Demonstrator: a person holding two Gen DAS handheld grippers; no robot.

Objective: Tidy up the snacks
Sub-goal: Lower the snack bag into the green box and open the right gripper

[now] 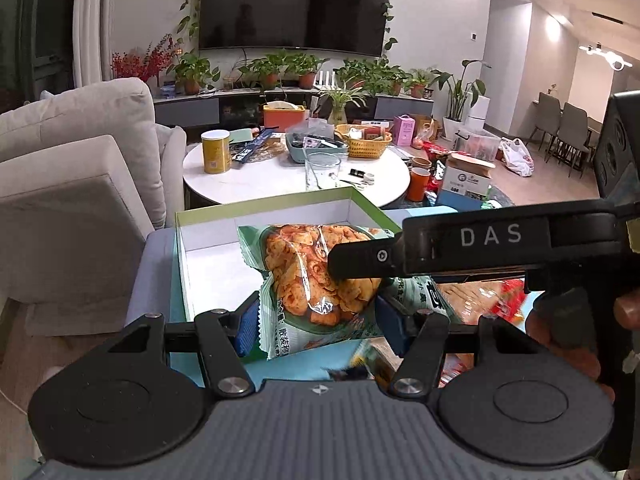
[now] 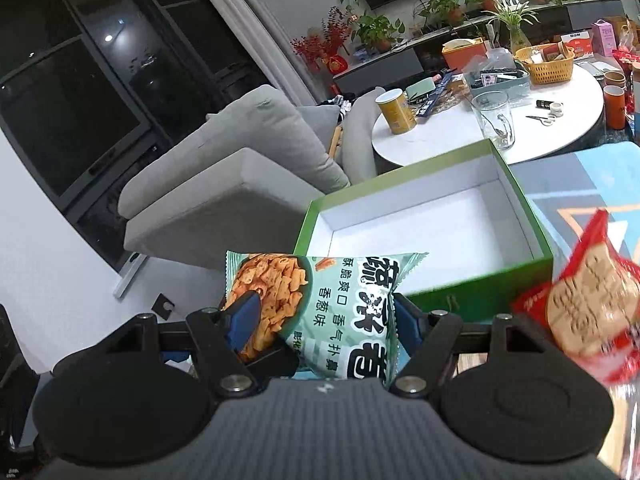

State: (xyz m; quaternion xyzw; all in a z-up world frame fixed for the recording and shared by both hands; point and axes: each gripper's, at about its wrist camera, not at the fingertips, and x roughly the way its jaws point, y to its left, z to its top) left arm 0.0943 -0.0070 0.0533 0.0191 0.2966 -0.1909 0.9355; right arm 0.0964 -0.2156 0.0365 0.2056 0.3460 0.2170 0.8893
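Both grippers hold one pale green snack bag (image 1: 316, 280) printed with orange crisps. My left gripper (image 1: 314, 320) is shut on its lower end, just in front of an open green box (image 1: 264, 202) with a white inside. The right gripper's black finger reaches in from the right across the bag. In the right wrist view my right gripper (image 2: 320, 320) is shut on the same bag (image 2: 340, 304), held before the box's near wall (image 2: 480, 292). The box holds nothing that I can see.
A red snack bag (image 2: 592, 312) lies blurred at the right. A round white table (image 1: 280, 178) behind the box carries a yellow can (image 1: 216, 150), a glass jug (image 1: 322, 170) and a yellow basket (image 1: 366, 142). A grey sofa (image 1: 80, 168) stands left.
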